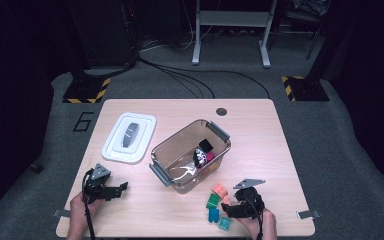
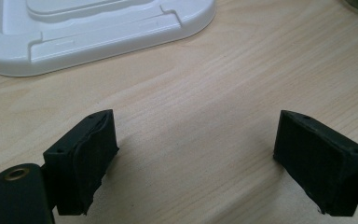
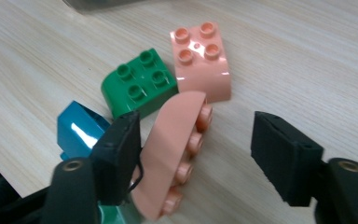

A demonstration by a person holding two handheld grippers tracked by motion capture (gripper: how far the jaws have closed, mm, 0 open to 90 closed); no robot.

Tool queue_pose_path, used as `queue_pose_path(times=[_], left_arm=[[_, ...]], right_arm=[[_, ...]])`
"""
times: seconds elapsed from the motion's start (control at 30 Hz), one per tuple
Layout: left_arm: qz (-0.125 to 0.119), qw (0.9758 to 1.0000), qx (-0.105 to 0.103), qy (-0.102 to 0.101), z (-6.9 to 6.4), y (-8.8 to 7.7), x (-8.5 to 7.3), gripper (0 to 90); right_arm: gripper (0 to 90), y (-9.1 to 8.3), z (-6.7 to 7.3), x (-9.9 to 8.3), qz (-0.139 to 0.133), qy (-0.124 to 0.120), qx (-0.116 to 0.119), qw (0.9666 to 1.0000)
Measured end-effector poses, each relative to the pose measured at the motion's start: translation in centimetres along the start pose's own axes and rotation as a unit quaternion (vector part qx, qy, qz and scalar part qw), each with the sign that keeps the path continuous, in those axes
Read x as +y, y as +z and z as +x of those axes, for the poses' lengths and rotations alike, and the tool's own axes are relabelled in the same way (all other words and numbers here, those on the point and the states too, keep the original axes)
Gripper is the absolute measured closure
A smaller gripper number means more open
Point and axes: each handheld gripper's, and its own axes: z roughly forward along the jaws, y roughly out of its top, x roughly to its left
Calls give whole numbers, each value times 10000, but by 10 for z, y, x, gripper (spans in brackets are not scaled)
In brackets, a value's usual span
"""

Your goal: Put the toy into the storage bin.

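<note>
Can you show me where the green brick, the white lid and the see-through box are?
green brick [image 3: 137,81]: right gripper view, on its studded top.
white lid [image 1: 129,137]: high view, on its raised middle.
see-through box [image 1: 172,145]: high view, on its left wall.

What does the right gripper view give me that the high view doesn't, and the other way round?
Right gripper view alone: the long salmon brick tilted on edge between the right gripper's jaws, against one pad, with a gap to the other.

High view alone: the clear bin holding a few pieces, the white lid beside it, and the left gripper open over bare table.

Both: the green brick and square salmon brick, side by side.
</note>
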Motion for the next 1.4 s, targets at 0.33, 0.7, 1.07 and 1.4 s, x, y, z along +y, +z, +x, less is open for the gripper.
queue_pose_path(times=[0.33,0.7,1.07,1.4], left_arm=[[-1,10000,1,-2,0,0,0,129],[-1,10000,-1,-3,0,0,0,129],[16,10000,4,56,1,0,0,123],[50,10000,17,36,1,2,2,110]], right_arm=[[617,1,-4,6,81,-164,-126,9998],[662,1,-6,10,55,-190,-153,9997],[663,-13,-19,15,-287,22,-186,9994],[663,-25,-28,32,-615,-31,-209,9979]])
